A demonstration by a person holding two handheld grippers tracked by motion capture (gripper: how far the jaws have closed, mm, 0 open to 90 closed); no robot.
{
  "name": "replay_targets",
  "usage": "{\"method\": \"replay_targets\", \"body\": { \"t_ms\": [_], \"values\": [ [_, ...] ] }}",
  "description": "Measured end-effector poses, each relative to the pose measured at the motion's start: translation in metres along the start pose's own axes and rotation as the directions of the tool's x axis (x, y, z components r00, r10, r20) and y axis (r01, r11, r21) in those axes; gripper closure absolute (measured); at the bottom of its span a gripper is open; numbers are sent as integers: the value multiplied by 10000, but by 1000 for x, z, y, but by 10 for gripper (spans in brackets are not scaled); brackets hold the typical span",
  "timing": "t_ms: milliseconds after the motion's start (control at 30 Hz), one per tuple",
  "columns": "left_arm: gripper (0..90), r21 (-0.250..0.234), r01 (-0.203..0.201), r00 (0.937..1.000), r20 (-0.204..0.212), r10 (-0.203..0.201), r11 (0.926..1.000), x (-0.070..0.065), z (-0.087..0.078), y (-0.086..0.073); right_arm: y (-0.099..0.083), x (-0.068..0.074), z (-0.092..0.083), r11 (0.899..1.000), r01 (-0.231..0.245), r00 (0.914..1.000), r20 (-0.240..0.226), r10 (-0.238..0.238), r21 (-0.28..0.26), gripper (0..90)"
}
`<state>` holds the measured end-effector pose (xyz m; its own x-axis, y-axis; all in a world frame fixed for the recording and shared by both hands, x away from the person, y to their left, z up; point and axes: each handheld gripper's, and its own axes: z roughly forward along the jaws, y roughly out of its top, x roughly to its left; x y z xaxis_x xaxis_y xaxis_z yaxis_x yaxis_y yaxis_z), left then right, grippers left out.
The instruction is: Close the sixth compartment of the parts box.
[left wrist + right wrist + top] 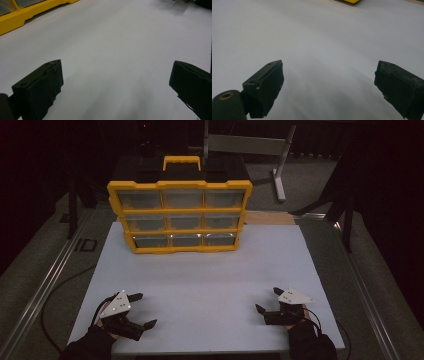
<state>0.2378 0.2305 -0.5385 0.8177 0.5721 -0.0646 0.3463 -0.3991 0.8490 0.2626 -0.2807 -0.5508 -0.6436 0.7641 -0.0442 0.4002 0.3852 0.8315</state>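
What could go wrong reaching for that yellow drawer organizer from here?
1. The yellow drawer organizer stands upright and unbraced on the white board; a one-handed pull on a drawer might tip or slide it.
2. Its drawer fronts are small and closely packed; the wide-open left gripper or right gripper might catch a neighbouring drawer.

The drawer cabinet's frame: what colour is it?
Yellow, around clear drawers, on the drawer cabinet; the high view shows it best.
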Motion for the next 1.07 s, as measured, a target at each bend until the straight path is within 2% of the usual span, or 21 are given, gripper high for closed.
{"method": "replay_targets", "body": {
  "t_ms": [333,533,700,1067],
  "values": [
    [0,-48,53,10000,-8,-53,10000,0,0,0,1,-1,1,9997,-209,9998,-72,209,-84,88],
    [0,-54,55,10000,-30,-56,10000,0,-1,0,3,0,-1,9999,-128,9999,-86,127,-65,88],
    [0,-79,86,10000,-13,-86,9999,1,-1,0,4,-1,-2,9991,-385,9991,-178,381,-193,88],
    [0,-71,58,10000,-8,-58,10000,1,-1,0,5,-1,-2,9993,-367,9993,-27,367,-104,88]
  ]
}}
